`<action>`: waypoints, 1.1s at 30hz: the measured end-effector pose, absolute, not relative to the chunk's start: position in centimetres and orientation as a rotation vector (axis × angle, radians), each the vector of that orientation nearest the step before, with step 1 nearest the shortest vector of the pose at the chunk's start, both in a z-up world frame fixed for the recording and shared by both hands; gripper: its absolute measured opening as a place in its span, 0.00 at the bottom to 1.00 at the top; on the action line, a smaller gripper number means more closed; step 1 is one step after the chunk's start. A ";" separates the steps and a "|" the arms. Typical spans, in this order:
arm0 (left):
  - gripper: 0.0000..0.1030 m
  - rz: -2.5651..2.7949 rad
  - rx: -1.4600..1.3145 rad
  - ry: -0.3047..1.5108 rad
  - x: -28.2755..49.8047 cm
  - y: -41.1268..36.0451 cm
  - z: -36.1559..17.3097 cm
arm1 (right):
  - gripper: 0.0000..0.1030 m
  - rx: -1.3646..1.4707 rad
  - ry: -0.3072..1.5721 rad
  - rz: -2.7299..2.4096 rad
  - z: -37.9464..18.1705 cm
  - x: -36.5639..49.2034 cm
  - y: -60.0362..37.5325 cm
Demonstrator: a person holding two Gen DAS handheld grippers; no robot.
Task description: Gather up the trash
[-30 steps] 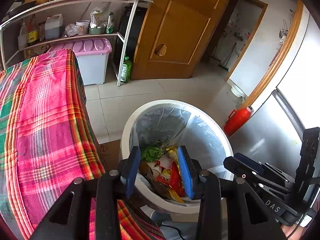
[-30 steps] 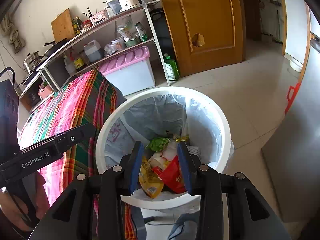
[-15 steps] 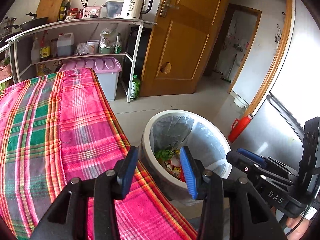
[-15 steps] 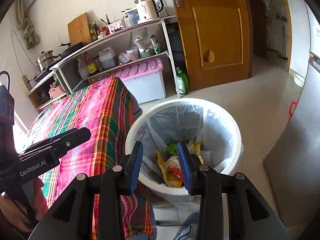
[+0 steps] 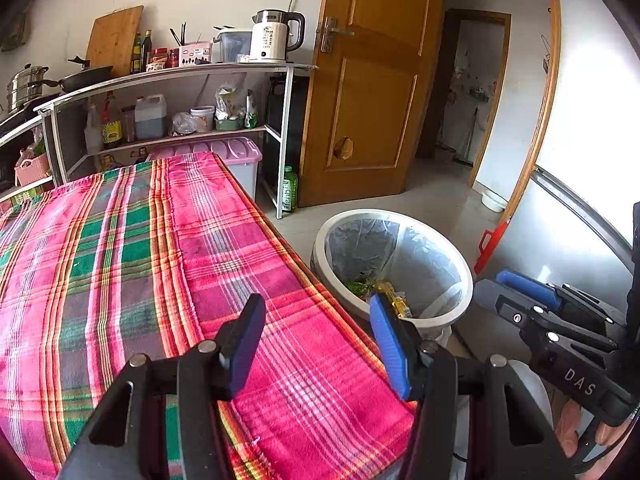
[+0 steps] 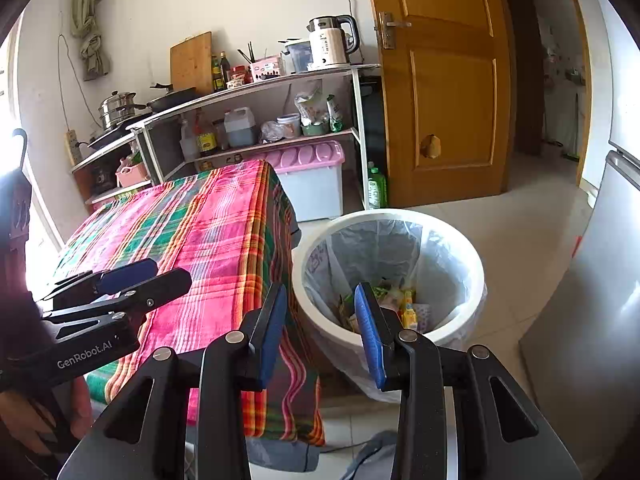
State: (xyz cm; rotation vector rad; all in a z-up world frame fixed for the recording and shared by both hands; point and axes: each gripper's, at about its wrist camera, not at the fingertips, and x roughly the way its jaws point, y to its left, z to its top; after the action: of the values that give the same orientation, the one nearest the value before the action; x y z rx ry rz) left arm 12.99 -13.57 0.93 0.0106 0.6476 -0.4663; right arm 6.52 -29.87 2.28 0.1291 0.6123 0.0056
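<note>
Where the plaid tablecloth (image 5: pixel 168 264) ends, white trash bin (image 6: pixel 472 264) on floor, liner holding wrappers (image 6: pixel 404 304) partly hidden behind fingers, left gripper (image 5: pixel 316 340) opening, empty, right gripper (image 6: pixel 320 320) parted, empty.

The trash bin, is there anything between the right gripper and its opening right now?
Nothing visible blocks it. The right gripper, jaws apart and empty, looks straight at the trash bin, whose lined mouth is uncovered. The plaid-covered table stands beside the bin, not across it.

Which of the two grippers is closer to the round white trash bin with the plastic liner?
Right. The right gripper hangs beside the white lined trash bin, empty; the left gripper, jaws opening and empty, is over the plaid tablecloth.
</note>
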 end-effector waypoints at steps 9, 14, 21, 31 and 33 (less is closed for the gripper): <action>0.55 -0.459 0.033 0.627 9.7 -12.9 0.6 | 0.36 0.070 0.602 -0.011 1.8 3.0 -28.0; 0.55 -0.462 0.019 0.616 8.1 -12.2 0.7 | 0.36 0.074 0.606 -0.009 1.3 1.7 -27.7; 0.55 -0.435 0.003 0.598 5.9 -11.3 0.5 | 0.36 0.077 0.602 -0.014 0.9 0.4 -27.6; 0.55 -0.394 0.000 0.588 4.4 -10.8 0.2 | 0.36 0.073 0.599 -0.014 0.7 0.0 -27.5; 0.55 -0.389 0.000 0.585 4.4 -10.8 0.2 | 0.36 0.070 0.598 -0.014 0.7 -0.1 -27.5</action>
State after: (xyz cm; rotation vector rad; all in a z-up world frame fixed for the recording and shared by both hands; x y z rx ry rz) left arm 4.40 -10.81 0.25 -0.0001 0.5851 -0.3891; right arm -0.06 -27.46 0.75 0.0705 0.5982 -0.0140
